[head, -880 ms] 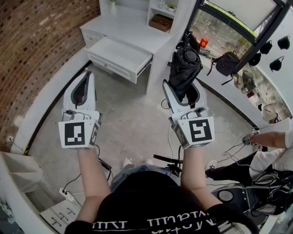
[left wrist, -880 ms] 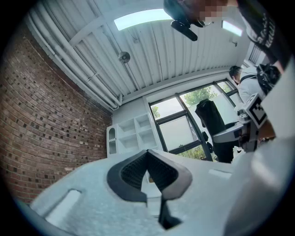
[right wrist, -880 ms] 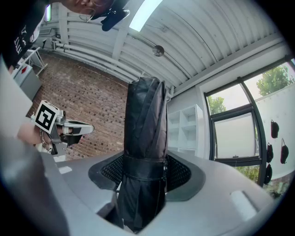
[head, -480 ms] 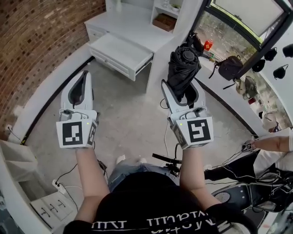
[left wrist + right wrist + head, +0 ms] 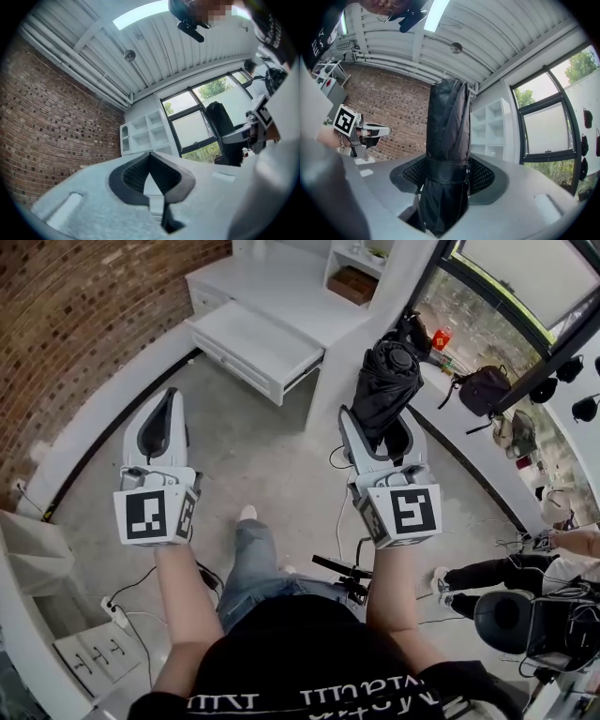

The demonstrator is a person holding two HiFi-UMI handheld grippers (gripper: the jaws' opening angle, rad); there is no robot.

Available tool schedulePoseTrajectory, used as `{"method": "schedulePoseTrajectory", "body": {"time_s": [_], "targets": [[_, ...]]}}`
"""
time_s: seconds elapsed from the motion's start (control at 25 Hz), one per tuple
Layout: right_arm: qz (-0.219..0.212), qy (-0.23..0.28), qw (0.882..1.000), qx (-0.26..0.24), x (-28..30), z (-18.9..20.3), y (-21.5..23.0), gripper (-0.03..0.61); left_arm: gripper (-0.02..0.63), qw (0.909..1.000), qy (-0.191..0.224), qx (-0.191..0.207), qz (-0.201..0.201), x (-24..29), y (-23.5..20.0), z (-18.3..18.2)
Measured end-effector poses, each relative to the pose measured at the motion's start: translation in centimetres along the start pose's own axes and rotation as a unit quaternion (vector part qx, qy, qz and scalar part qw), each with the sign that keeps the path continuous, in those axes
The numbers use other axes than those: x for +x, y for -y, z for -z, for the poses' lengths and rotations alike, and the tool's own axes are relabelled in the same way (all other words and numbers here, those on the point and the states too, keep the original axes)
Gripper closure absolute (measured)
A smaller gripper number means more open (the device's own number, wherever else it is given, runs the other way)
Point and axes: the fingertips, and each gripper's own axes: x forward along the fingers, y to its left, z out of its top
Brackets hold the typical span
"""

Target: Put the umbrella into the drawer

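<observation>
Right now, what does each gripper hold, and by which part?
The right gripper clamps the folded black umbrella at its strap; the left gripper holds nothing.

Bare grey concrete floor [image 5: 262, 456] lay open up to the pulled-out white rectangular drawer [image 5: 258, 338], its top uncovered. A tall white cabinet column [image 5: 367, 322] stood just right of it; the curved red brick wall [image 5: 89, 320] closed the left.

floor [image 5: 281, 456]: grey concrete, cables [image 5: 133, 589] and a power strip [image 5: 111, 607] lay on it | desk [image 5: 281, 292]: white, by brick wall, drawer [image 5: 253, 343] stood open | shelf [image 5: 349, 300]: held a brown basket [image 5: 353, 283]
</observation>
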Motion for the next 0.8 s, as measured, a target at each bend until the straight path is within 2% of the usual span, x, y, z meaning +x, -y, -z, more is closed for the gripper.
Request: {"method": "schedulePoseTrajectory", "body": {"time_s": [0.32, 0.6, 0.8], "targets": [[0.008, 0.004, 1.000, 0.017, 7.2, 1.0, 3.2, 0.322, 0.612, 1.0000, -0.003, 0.006, -0.002, 7.1, -2.9, 2.5], [0.013, 0.004, 1.000, 0.008, 17.4, 1.6, 3.6, 0.321, 0.612, 1.0000, 0.006, -0.002, -0.006, 14.8, -9.4, 5.2], [0.010, -0.011, 1.000, 0.006, 24.8, 3.0, 2.6, 0.321, 0.612, 0.9999, -0.002, -0.009, -0.014, 19.7, -15.1, 8.3]]}}
